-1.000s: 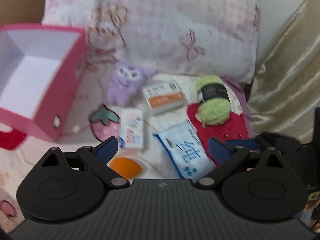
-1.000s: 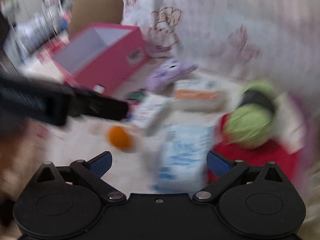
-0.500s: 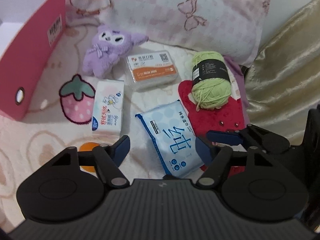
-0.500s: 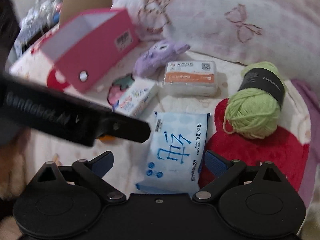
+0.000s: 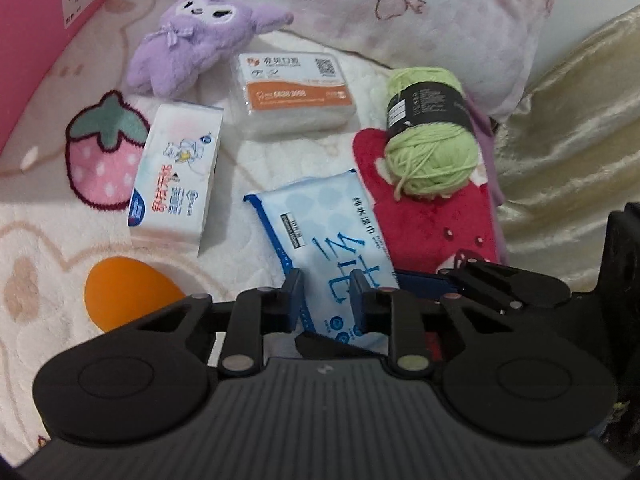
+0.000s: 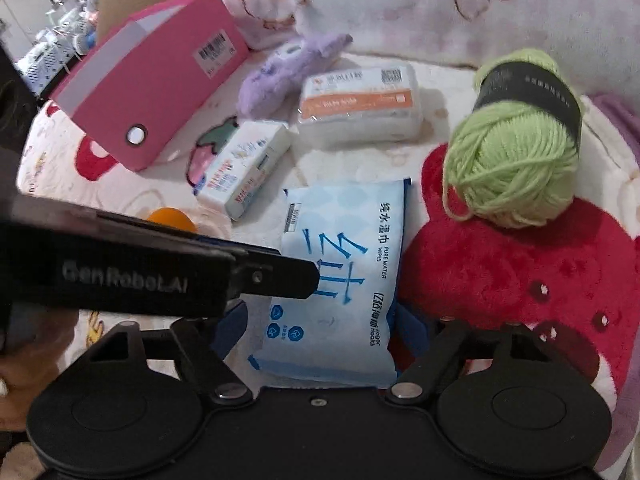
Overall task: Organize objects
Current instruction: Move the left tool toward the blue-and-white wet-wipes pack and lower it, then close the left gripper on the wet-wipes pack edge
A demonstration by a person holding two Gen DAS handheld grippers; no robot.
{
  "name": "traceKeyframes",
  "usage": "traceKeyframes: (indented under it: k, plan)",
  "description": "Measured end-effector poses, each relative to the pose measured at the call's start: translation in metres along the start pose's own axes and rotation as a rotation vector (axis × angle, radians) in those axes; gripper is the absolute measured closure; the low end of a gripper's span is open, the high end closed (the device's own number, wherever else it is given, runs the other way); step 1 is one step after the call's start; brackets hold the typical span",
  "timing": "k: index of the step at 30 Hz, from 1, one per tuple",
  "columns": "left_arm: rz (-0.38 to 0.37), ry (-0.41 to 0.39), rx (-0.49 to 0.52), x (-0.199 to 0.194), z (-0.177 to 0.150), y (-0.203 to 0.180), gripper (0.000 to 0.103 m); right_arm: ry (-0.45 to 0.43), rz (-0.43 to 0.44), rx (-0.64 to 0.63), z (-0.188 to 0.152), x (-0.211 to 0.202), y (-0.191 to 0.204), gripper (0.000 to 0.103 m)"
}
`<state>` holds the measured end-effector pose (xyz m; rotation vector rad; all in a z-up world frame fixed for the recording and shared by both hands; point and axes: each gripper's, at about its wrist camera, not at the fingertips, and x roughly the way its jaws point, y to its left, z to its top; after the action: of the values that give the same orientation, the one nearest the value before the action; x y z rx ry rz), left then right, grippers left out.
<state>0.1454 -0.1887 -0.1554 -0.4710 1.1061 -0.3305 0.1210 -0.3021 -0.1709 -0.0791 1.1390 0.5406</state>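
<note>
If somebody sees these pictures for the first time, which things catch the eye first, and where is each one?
The blue wet-wipes pack lies in the middle foreground, with both grippers' jaws just closing around its near end. To its right, a green yarn ball rests on the red strawberry cushion. The pink box stands at the far left, beside a purple plush toy.

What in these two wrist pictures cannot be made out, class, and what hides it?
- Pink box inside: left wrist view, cut off by the edge.
- Orange ball: right wrist view, mostly behind the left gripper.
- Wipes pack near end: both views, under the gripper bodies.
</note>
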Motion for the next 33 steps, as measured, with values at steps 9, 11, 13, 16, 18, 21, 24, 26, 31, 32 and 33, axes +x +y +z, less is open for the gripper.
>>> traceKeyframes:
  k: [9, 11, 13, 16, 18, 21, 24, 26, 31, 32, 33]
  plan:
    - [-0.015, -0.019, -0.049, 0.010, -0.006, 0.009, 0.077, 0.020, -0.058, 0.017, 0.003, 0.008, -0.004, 0.037]
    - [-0.023, -0.007, -0.073, 0.011, -0.005, 0.011, 0.077, 0.012, -0.048, 0.045, 0.002, 0.007, -0.009, 0.037]
    - [-0.020, 0.000, -0.083, 0.013, -0.004, 0.011, 0.077, 0.012, -0.055, 0.042, 0.001, 0.006, -0.007, 0.038]
    - [-0.014, -0.013, -0.093, 0.015, -0.006, 0.011, 0.077, 0.017, -0.075, 0.023, 0.003, 0.008, -0.003, 0.041]
    - [-0.012, -0.025, -0.090, 0.016, -0.006, 0.009, 0.077, 0.008, -0.078, 0.027, 0.003, 0.007, -0.004, 0.043]
    - [-0.011, -0.025, -0.075, 0.018, -0.001, 0.003, 0.079, -0.015, -0.103, 0.041, 0.003, 0.004, -0.003, 0.046]
    - [-0.029, -0.014, -0.067, 0.019, 0.008, -0.003, 0.079, -0.041, -0.123, 0.058, 0.006, 0.002, -0.004, 0.049]
    - [-0.041, -0.019, -0.059, 0.017, 0.011, -0.006, 0.079, -0.066, -0.132, 0.068, 0.006, -0.005, -0.002, 0.050]
    - [-0.057, -0.027, -0.026, 0.004, 0.015, -0.010, 0.079, -0.087, -0.165, 0.072, 0.011, -0.016, 0.013, 0.051]
    - [-0.059, -0.034, -0.005, -0.002, 0.016, -0.011, 0.079, -0.091, -0.180, 0.067, 0.014, -0.021, 0.019, 0.051]
    - [-0.061, -0.046, 0.026, -0.010, 0.018, -0.012, 0.079, -0.104, -0.187, 0.061, 0.015, -0.025, 0.023, 0.051]
